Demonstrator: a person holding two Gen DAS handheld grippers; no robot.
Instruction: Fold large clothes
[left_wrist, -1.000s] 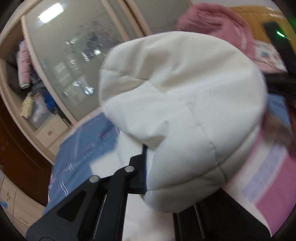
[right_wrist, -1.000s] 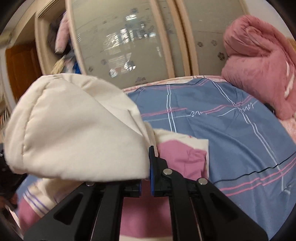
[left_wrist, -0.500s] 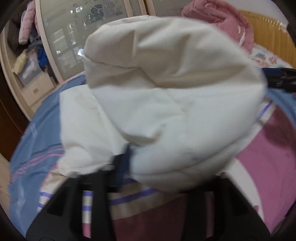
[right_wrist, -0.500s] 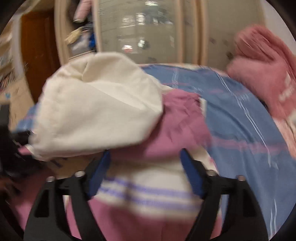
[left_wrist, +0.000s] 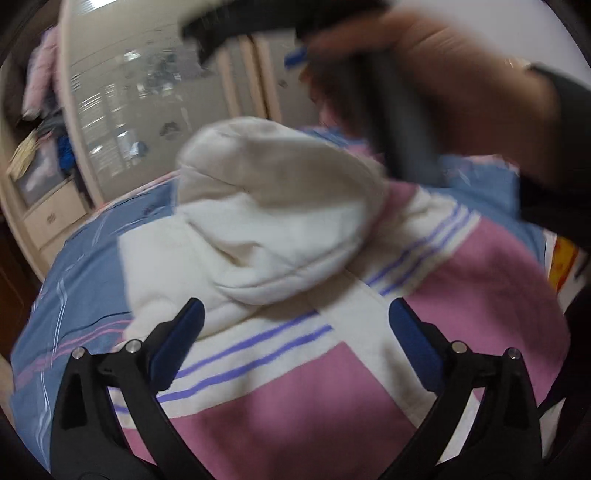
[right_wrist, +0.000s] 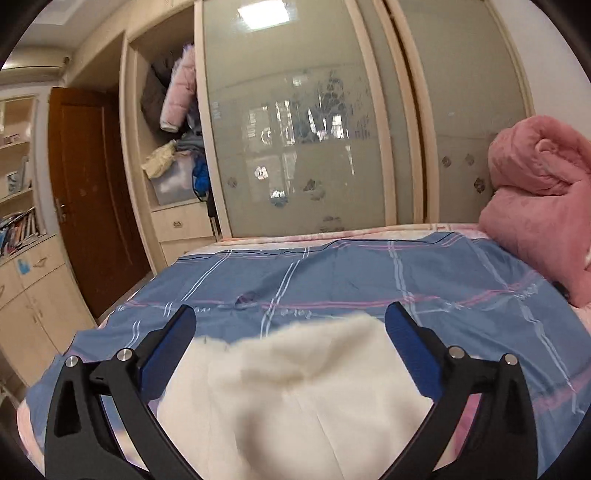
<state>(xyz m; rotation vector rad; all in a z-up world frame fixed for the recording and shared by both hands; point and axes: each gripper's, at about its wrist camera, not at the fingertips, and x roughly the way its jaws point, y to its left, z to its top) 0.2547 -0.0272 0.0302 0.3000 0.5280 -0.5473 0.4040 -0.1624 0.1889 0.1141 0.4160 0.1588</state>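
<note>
**Both grippers spread above the hooded sweatshirt on the bed**

The hooded sweatshirt (left_wrist: 295, 369) lies flat on the blue plaid bedsheet (right_wrist: 332, 280). Its body shows pink and cream panels with thin purple stripes. The cream hood (left_wrist: 273, 206) is laid over the upper body of the garment, at 12 o'clock from the left gripper.

Left gripper (left_wrist: 295, 321): jaws opening and spread wide. The blue pads (left_wrist: 177, 343) stand apart at 9 and 3 o'clock. The sweatshirt lies beneath the gap; neither pad presses on the fabric.

Right gripper (right_wrist: 290, 325): jaws opening and spread wide. Cream fabric, blurred, shows below and between the fingers, toward 6 o'clock. The pads do not pinch it.

In the left wrist view, a person's hand (left_wrist: 461, 92) crosses the frame at 1 o'clock. It grasps a dark handle; the area is motion-blurred.

Surroundings, right wrist view: a rolled pink quilt (right_wrist: 539, 199) rests on the bed at 3 o'clock. A wardrobe with frosted sliding doors (right_wrist: 295, 122) stands at 12 o'clock. A brown wooden door (right_wrist: 92, 192) is at 9 o'clock.
</note>
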